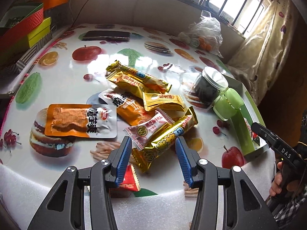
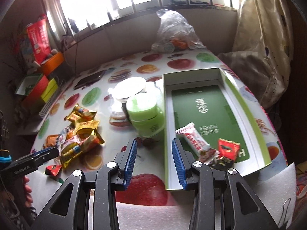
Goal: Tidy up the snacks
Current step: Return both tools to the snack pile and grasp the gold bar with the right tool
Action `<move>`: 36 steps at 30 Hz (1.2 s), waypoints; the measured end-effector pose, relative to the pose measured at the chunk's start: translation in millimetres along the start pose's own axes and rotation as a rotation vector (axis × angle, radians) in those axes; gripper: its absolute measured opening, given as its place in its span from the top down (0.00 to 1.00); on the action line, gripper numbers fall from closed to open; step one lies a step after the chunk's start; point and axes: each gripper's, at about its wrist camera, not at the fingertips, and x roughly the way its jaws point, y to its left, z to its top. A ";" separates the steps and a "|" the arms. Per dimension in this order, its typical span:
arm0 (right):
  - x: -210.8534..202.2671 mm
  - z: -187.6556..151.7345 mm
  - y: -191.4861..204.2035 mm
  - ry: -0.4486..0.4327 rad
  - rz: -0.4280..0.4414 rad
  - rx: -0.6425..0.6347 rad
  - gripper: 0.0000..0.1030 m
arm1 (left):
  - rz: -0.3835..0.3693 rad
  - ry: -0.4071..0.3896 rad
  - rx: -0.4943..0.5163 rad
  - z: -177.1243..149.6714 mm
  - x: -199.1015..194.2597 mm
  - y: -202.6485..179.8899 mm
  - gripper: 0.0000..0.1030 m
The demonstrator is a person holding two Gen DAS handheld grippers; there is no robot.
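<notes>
A pile of snack packets [image 1: 145, 103] lies mid-table: gold ones, an orange-and-white one [image 1: 80, 120], a pink-and-white one. My left gripper [image 1: 153, 143] hovers open just above its near end, with a gold packet [image 1: 168, 140] showing between the blue pads [image 1: 124, 153], not pressed. A red packet [image 1: 129, 180] lies under the left finger. My right gripper [image 2: 154, 145] is open and empty above the table, beside the left wall of the green-and-white box [image 2: 247, 115]. Inside the box lie a pink-and-white packet [image 2: 193, 141], a red packet [image 2: 228, 147] and a dark one [image 2: 220, 162].
A green jar [image 2: 145, 113] and a clear jar with a white lid [image 2: 130, 90] stand between pile and box. A plastic bag [image 1: 203, 32] and a phone [image 1: 107, 35] lie at the back. Coloured boxes [image 1: 23, 23] stack at the left. White foam [image 1: 153, 207] covers the near edge.
</notes>
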 end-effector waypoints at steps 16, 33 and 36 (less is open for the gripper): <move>81.2 0.5 97.7 0.160 0.174 -0.043 0.54 | 0.028 -0.021 -0.110 -8.3 -13.5 57.5 0.53; 98.5 -12.2 126.4 0.180 0.015 -0.237 0.49 | -0.022 -0.011 -0.107 -6.1 -4.9 57.1 0.53; 96.3 -15.1 122.0 0.176 -0.012 -0.265 0.49 | -0.031 -0.001 -0.095 -5.0 -0.7 51.7 0.53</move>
